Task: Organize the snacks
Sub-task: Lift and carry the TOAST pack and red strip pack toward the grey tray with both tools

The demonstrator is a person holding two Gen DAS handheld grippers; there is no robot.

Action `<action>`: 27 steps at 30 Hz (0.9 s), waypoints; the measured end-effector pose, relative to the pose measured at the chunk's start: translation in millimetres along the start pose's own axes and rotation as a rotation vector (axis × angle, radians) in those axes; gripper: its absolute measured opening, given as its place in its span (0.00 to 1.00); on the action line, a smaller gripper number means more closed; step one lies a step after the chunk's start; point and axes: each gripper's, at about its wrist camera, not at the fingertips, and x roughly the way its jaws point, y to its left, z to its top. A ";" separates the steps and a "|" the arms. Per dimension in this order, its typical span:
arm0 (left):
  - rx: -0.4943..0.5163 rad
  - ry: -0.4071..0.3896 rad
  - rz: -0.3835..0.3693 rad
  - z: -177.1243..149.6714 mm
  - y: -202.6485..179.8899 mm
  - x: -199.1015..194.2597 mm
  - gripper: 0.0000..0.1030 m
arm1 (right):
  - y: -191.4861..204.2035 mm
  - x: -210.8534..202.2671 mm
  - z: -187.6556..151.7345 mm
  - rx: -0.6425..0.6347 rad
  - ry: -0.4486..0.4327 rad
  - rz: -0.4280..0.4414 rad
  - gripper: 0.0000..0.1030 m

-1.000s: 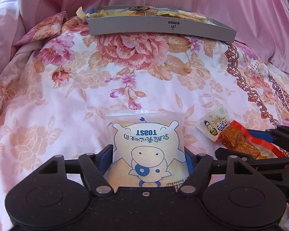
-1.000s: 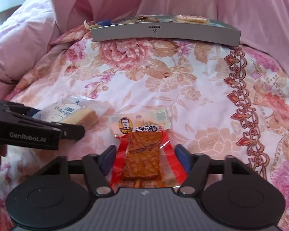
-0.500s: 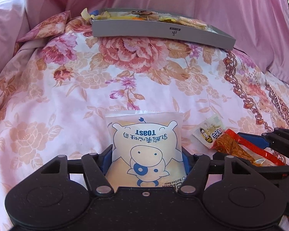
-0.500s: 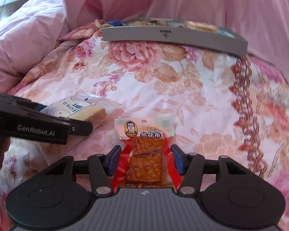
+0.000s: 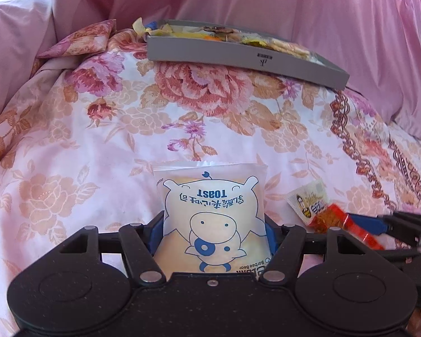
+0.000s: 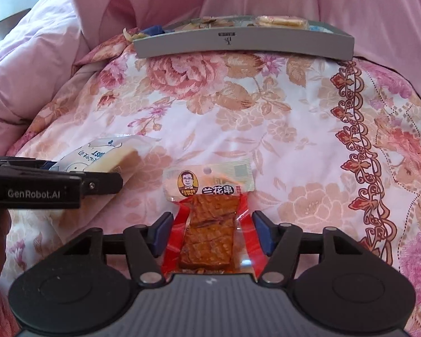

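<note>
Two claws over a flowered bed cover (image 5: 78, 146), each straddling one snack; a grey box (image 5: 238, 59) at the far end serves as the landmark. The left claw (image 5: 214, 234) pinches a toast packet (image 5: 212, 219), its blue pads pressing both side edges; the packet sits on the near side of the box, well apart from it. The right claw (image 6: 212, 231) stands spread about a red tofu packet (image 6: 210, 230), which lies between the pads without being pressed; its jaws have just been opening. This packet lies just beside the toast, to its right, equally far from the box.

Handling, judged: the toast is probably light, puffy and easily crushed, so the sides of the pouch, gripped gently, are the sensible hold. The tofu packet looks thin, floppy and slick; the firm brown slab offers a better hold than the paper header or the red film margins.

Count: two loose packets on the cover, one per claw; one box, already holding several wrapped snacks whose number cannot be told; two claws.
</note>
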 end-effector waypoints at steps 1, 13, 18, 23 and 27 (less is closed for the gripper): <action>-0.004 -0.005 -0.003 0.3 -0.1 -0.7 0.65 | 1.9 -3.2 -1.2 -0.004 -0.018 0.000 0.56; -0.016 -0.020 -0.014 1.4 0.3 -5.6 0.65 | 1.7 -13.9 1.1 0.028 -0.024 0.015 0.40; -0.014 -0.016 -0.014 1.3 -0.1 -5.3 0.65 | -3.1 -7.3 3.2 0.100 0.032 0.029 0.54; -0.016 -0.016 -0.011 0.7 0.9 -4.4 0.65 | -4.8 1.5 10.3 0.160 0.068 0.050 0.67; -0.022 -0.023 -0.011 0.4 1.8 -5.3 0.65 | 8.2 3.9 6.9 0.060 0.059 -0.008 0.60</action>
